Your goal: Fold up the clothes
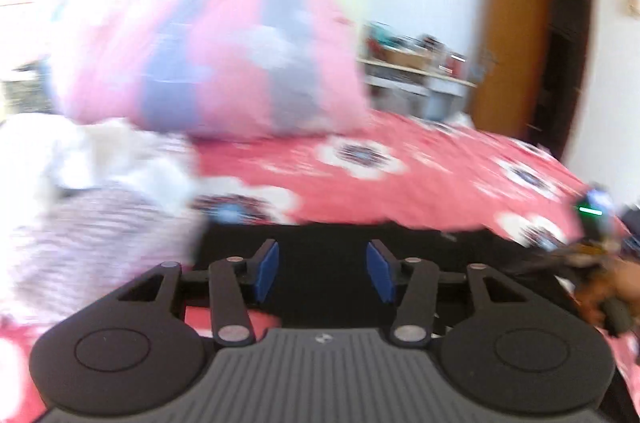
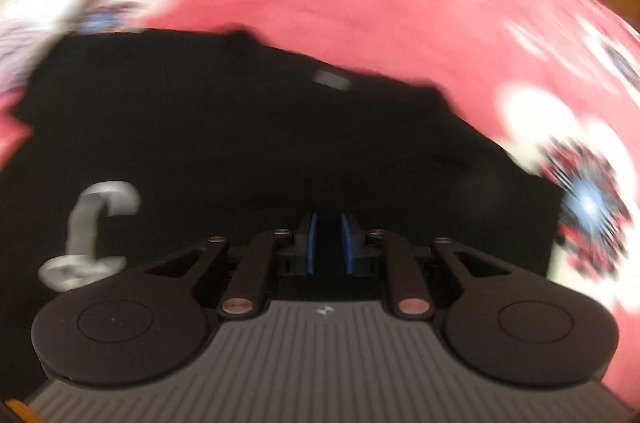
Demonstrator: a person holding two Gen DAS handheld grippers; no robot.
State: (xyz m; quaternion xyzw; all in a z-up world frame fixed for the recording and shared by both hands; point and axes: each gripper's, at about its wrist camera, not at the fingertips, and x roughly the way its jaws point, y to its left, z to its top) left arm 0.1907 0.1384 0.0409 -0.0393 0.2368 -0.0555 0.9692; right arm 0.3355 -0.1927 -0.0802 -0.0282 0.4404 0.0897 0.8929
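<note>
A black garment (image 2: 240, 123) lies spread on the red floral bedspread (image 2: 360, 3), with a grey neck label (image 2: 332, 79) at its far edge and a white print (image 2: 92, 231) at its near left. My right gripper (image 2: 329, 223) hovers over it with the blue pads a narrow gap apart. No cloth is seen pinched between them. In the left wrist view my left gripper (image 1: 322, 251) is open over the black garment (image 1: 440, 243), its pads wide apart and empty. Both views are blurred by motion.
A pink and blue quilt (image 1: 208, 43) is heaped at the back left of the bedspread (image 1: 420, 191). A pile of white and striped clothes (image 1: 92, 215) lies left of the garment. A hand (image 1: 616, 283) with the other device shows at the right. Behind stand a cluttered desk (image 1: 416, 63) and a wooden door (image 1: 508, 43).
</note>
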